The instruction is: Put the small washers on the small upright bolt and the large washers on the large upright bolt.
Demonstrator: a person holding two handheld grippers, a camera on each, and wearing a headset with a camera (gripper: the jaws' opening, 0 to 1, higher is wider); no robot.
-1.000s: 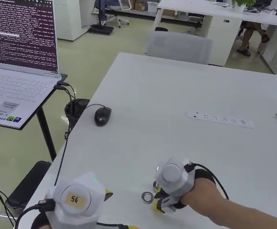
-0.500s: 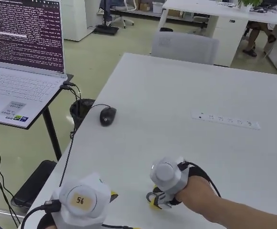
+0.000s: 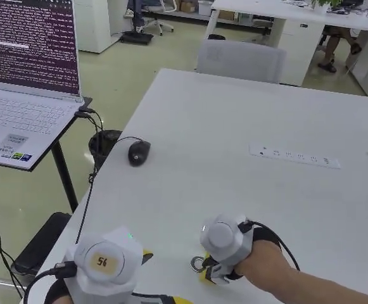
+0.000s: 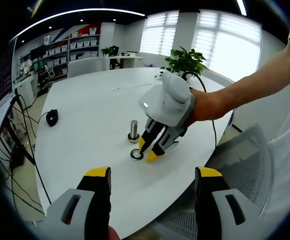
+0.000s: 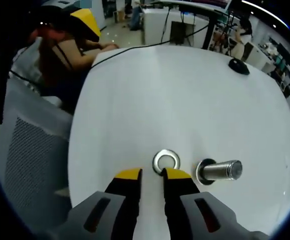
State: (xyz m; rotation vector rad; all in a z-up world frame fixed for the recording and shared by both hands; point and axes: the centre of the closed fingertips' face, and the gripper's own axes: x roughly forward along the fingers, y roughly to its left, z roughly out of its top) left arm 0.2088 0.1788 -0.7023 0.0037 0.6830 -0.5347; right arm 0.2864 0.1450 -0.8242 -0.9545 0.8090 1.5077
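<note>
**Right hand-held gripper [image 5: 152, 180] hovering at a loose washer [image 5: 166, 161]**

I am holding my right hand-held gripper tilted down at the tabletop [image 5: 174, 90]. Its yellow-tipped jaws are drawn close with a narrow slit between them, and they are pinching nothing. The washer is lying flat on the tabletop just beyond those tips, touching them or nearly so; I cannot tell which. Just beside it the upright bolt [image 5: 219, 170] is standing, with a ring [image 5: 203, 171] round its foot that may be a washer or the bolt's own flange. My left hand-held gripper [image 4: 153, 175] is hanging nearer the tabletop's edge, jaws spread wide and empty, facing the right one. Farther out a mouse [image 3: 138, 152] and a power strip [image 3: 294, 158] are lying well apart, and a laptop [image 3: 25, 63] is sitting open off to the left
</note>
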